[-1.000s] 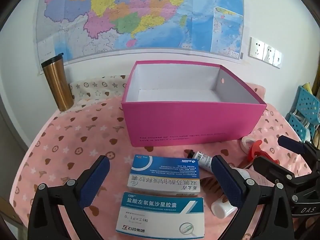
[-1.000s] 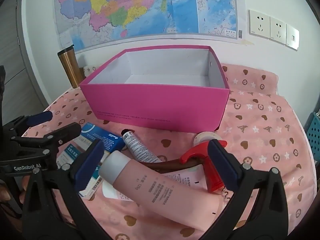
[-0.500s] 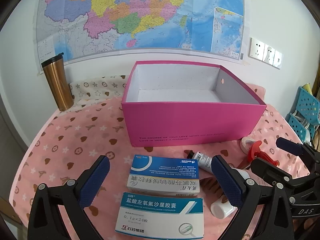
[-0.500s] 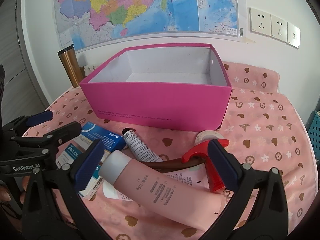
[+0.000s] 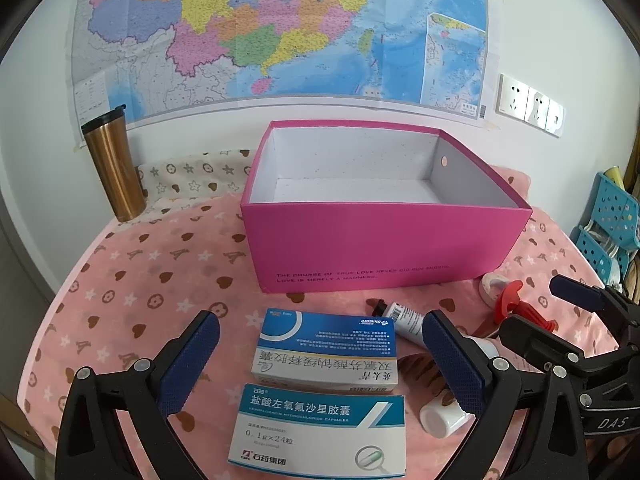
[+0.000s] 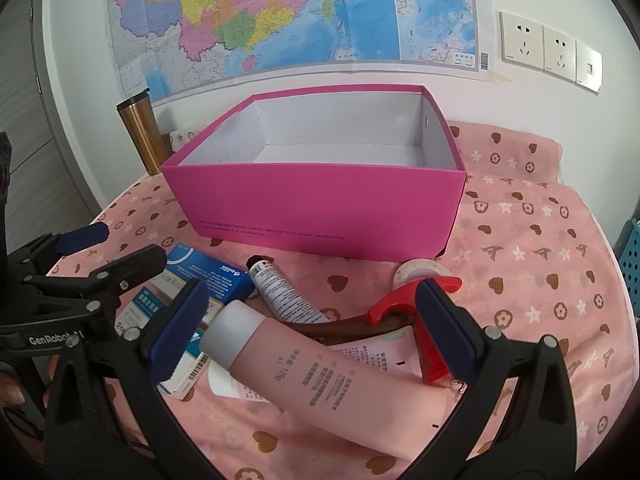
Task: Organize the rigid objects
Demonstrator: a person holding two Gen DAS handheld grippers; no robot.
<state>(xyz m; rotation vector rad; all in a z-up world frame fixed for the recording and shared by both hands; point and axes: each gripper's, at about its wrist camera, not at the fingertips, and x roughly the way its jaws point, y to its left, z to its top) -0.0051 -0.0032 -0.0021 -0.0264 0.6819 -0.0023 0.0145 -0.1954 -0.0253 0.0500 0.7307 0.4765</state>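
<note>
An open pink box (image 5: 384, 248) (image 6: 320, 204) with a bare white inside stands at the middle of the table. In front of it lie two blue-and-white medicine boxes (image 5: 326, 354) (image 5: 320, 428), one behind the other, between the fingers of my open left gripper (image 5: 320, 368). My open right gripper (image 6: 316, 328) hovers over a pink tube with a white cap (image 6: 320, 372). A small white tube with a black cap (image 6: 280, 292) (image 5: 400, 314), a red-handled tool (image 6: 420, 316) and a tape roll (image 6: 420, 270) lie close by.
A bronze tumbler (image 5: 114, 168) stands at the back left near the wall. A map and wall sockets (image 5: 528, 104) hang behind. A blue plastic basket (image 5: 608, 224) sits off the table's right edge. The pink patterned cloth (image 5: 140, 280) is bare at left.
The right gripper has crept slightly forward and up over the pink tube. The left gripper and the objects have barely shifted.
</note>
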